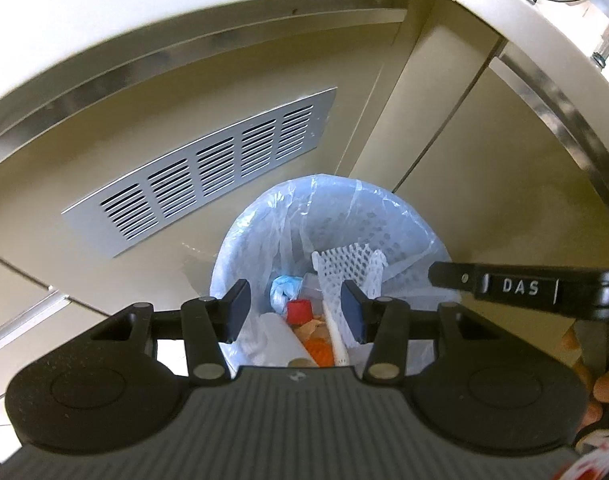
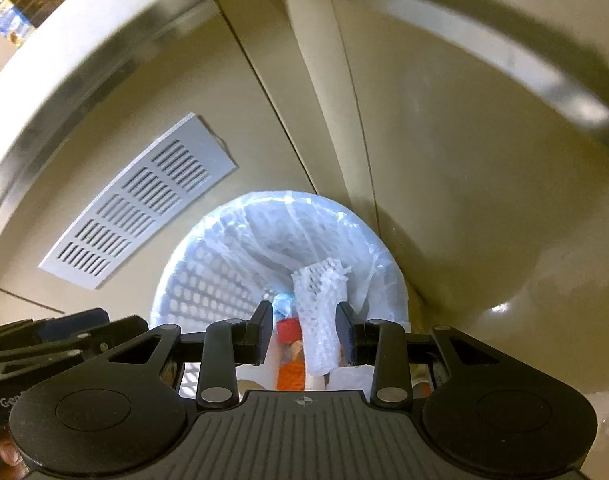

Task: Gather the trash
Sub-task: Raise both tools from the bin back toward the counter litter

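Both tools hovered over the lined bin [image 1: 400, 216] at lower centre, left tool [image 1: 295, 312] wide and empty, right tool [image 2: 304, 330] narrower around foam netting [image 2: 320, 304]; releasing centred would drop it cleanly.

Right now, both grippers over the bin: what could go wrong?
1. The foam net stands tall in the bin, between the open fingers of the right gripper; it may snag on a finger or spring out.
2. The liner drapes loosely inside; a gripper going lower could catch it and pull it off the rim.
3. The left gripper is close beside the right; they could collide.
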